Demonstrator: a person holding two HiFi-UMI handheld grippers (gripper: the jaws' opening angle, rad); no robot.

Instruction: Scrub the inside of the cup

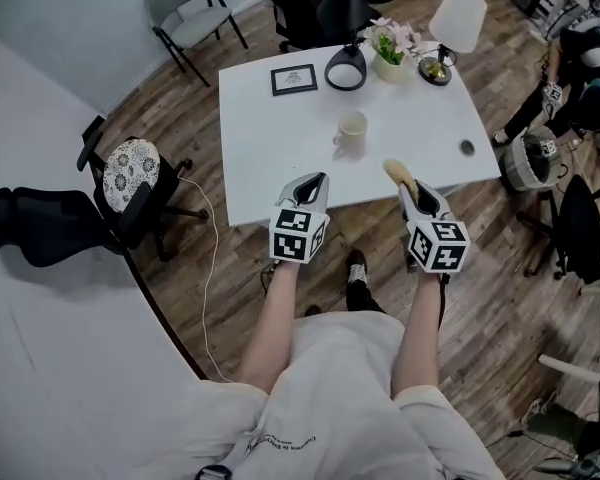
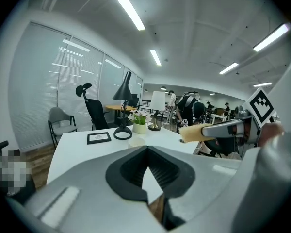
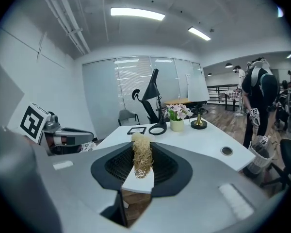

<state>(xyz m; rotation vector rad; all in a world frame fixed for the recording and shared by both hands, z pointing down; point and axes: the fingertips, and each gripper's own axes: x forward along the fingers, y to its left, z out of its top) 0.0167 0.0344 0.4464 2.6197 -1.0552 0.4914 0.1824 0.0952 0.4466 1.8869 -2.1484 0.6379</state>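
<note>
Upright cup (image 1: 351, 130) on table (image 1: 270, 153); loofah scrubber (image 3: 142, 157) in right hand-held gripper (image 1: 412, 193)

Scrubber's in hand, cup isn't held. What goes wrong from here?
1. The cup stands loose on the table. The left tongs are shut and empty, so scrubbing may tip or shove it.
2. The right tongs pinch the scrubber with its end sticking out; it may bend or slip inside the cup.
</note>
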